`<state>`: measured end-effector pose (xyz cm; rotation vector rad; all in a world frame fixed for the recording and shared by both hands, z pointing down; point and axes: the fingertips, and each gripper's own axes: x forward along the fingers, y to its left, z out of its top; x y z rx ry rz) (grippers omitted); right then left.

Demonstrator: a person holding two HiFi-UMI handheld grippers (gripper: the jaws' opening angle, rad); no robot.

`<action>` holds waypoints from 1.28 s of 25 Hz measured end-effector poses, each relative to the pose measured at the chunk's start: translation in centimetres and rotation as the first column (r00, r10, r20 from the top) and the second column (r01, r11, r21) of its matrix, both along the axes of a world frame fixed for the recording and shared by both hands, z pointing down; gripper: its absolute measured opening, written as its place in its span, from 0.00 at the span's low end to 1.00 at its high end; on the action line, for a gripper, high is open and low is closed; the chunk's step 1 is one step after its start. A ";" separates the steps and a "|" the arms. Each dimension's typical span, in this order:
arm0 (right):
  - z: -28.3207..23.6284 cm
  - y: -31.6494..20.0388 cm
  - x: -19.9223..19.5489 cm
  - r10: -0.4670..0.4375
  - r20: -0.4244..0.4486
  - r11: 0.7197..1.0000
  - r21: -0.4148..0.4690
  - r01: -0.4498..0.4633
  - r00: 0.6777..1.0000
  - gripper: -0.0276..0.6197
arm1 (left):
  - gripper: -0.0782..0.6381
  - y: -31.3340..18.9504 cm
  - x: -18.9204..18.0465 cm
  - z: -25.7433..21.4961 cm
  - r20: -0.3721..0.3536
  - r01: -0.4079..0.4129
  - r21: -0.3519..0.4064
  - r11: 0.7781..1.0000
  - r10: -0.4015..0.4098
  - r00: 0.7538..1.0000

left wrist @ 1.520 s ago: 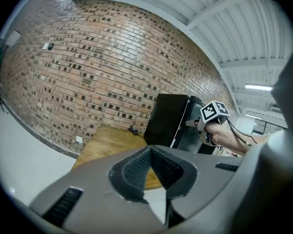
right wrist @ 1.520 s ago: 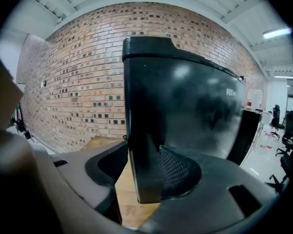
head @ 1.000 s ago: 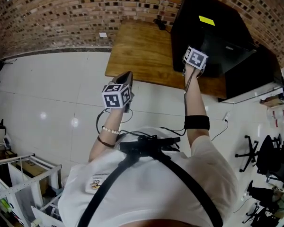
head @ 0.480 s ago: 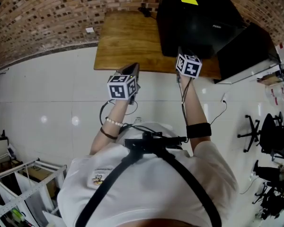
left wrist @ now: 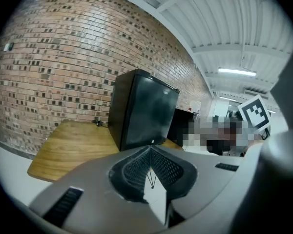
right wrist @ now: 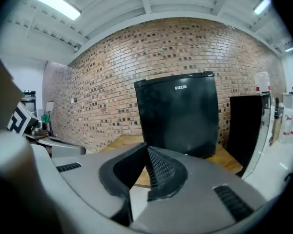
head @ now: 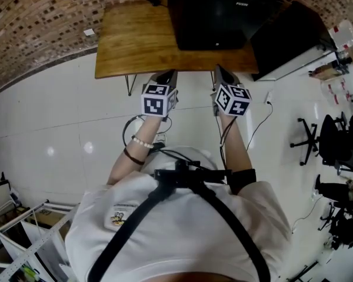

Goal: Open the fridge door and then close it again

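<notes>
The black fridge [head: 215, 13] stands on the right half of a wooden table [head: 129, 40], its door closed flat against the body. The right gripper view faces its logo front [right wrist: 178, 116]. The left gripper view catches it at an angle [left wrist: 141, 113]. My left gripper [head: 167, 73] hovers over the floor just short of the table's near edge, jaws shut on nothing. My right gripper [head: 219, 69] hangs beside it, in front of the fridge and apart from it, also shut and empty. The mesh pads meet in the left gripper [left wrist: 149, 147] and the right gripper [right wrist: 146, 147] views.
A brick wall [head: 41, 10] runs behind the table. Right of the fridge a tall black panel [head: 282, 31] stands next to a white counter with bottles [head: 335, 51]. Office chairs [head: 329, 145] are at the far right, a white metal rack [head: 23, 228] is at the lower left.
Both grippers have drawn back from the fridge to the near side of the table. The right one was up against the fridge a second ago. The view has shifted so that the fridge is now centred.
</notes>
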<state>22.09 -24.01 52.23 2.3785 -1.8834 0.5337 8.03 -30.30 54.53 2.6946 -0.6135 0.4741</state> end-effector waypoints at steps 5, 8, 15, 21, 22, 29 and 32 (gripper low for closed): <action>0.9 4.3 -0.8 -0.011 0.015 1.000 -0.009 0.011 1.000 0.05 | 0.11 3.4 1.3 0.9 0.013 -0.011 0.000 1.000 0.011 1.000; 1.7 6.7 -1.4 -0.018 0.029 1.000 -0.017 0.019 0.999 0.05 | 0.11 5.2 1.8 1.1 0.022 -0.013 0.015 1.000 0.012 1.000; 2.3 11.5 0.2 0.029 0.038 0.999 -0.015 -0.029 0.999 0.05 | 0.11 9.2 2.6 0.7 0.026 -0.023 0.022 0.999 0.023 0.999; 1.6 13.7 0.9 0.044 0.111 0.999 0.014 -0.045 0.993 0.05 | 0.11 10.4 2.6 -0.6 0.011 -0.008 0.044 0.999 0.008 1.000; 1.7 14.0 0.9 0.043 0.117 0.999 0.012 -0.044 0.992 0.05 | 0.11 10.6 2.7 -0.8 0.010 -0.006 0.045 0.999 0.006 1.000; 1.4 14.5 0.6 0.031 0.096 1.000 -0.002 -0.031 0.995 0.05 | 0.11 11.5 3.0 -1.4 0.006 -0.015 0.060 0.998 0.014 1.000; 1.1 14.4 0.5 0.027 0.085 1.000 -0.004 -0.026 0.996 0.05 | 0.11 11.5 3.0 -1.7 0.002 -0.016 0.065 0.998 0.016 1.000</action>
